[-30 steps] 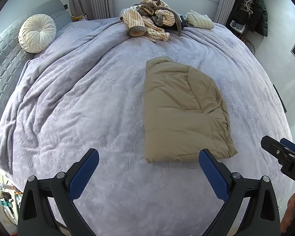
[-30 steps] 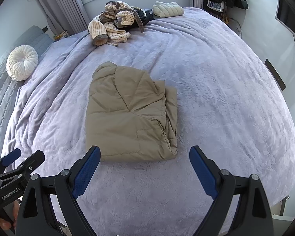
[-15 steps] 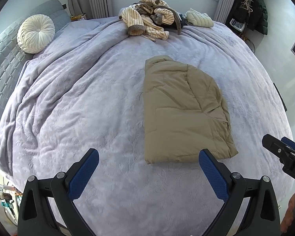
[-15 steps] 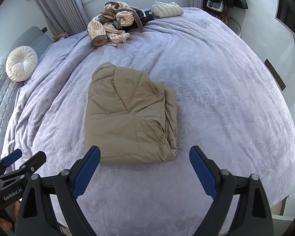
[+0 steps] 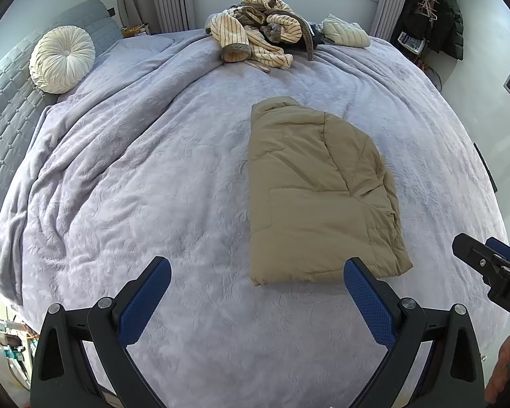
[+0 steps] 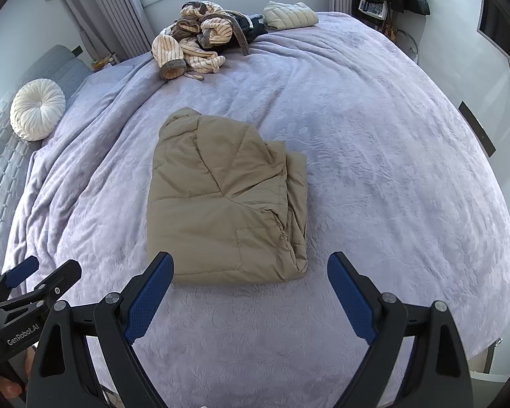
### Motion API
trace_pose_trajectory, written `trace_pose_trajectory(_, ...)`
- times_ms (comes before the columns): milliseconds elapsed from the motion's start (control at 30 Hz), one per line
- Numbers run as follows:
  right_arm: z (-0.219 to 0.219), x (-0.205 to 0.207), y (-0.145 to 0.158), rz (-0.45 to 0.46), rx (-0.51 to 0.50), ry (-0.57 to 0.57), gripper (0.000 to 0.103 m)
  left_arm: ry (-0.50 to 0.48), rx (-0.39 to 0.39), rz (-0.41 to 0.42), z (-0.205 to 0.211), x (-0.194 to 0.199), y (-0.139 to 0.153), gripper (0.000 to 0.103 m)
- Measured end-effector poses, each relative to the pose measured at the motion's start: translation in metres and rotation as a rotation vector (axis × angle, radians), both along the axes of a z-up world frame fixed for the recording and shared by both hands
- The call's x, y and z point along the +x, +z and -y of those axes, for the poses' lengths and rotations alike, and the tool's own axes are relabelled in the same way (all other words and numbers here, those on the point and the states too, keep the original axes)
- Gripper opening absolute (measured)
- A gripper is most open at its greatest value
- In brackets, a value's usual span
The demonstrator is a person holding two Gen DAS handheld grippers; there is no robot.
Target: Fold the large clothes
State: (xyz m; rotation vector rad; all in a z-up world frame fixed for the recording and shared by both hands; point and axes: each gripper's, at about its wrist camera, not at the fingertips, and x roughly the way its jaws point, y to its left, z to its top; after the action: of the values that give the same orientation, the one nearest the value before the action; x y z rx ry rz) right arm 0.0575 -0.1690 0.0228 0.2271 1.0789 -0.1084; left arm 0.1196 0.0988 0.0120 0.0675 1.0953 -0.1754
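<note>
A tan padded jacket (image 5: 316,197) lies folded into a rectangle on the lilac bedspread (image 5: 146,176); it also shows in the right wrist view (image 6: 221,204). My left gripper (image 5: 256,275) is open and empty, held above the bed just short of the jacket's near edge, toward its left. My right gripper (image 6: 250,270) is open and empty, just short of the jacket's near edge. Each gripper shows at the edge of the other's view: the right one (image 5: 489,268) and the left one (image 6: 34,282).
A heap of striped cream and brown clothes (image 5: 258,40) and a folded cream quilted garment (image 5: 345,30) lie at the far end of the bed. A round white cushion (image 5: 63,59) leans on the grey headboard at the left. Dark coats (image 5: 438,10) hang at the far right.
Both grippers have eased slightly forward and stay open. The jacket has not moved.
</note>
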Motion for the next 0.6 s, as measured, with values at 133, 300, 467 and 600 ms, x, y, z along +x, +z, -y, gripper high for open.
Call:
trace_pose_trajectory(133,-0.0011,-0.0008,-0.0002,0.001,0.000,0.000,0.093,0.001,0.000,0.003,0.0009,-0.0019,0.0012,0.102)
trace_pose_trajectory(300,0.0000,0.0000,0.0003,0.001,0.000,0.000,0.093,-0.001,0.001,0.006,0.0002,-0.0005,0.0003,0.102)
trace_pose_trajectory(467,-0.0019,-0.0014,0.0000,0.000,0.000,-0.001,0.093,0.000,0.002,0.008,0.0005,-0.0006,0.0001,0.102)
trace_pose_trajectory(600,-0.0014,-0.0008,0.0003,0.000,-0.001,-0.002,0.093,-0.003,0.005,0.010,-0.0005,-0.0013,0.0010,0.102)
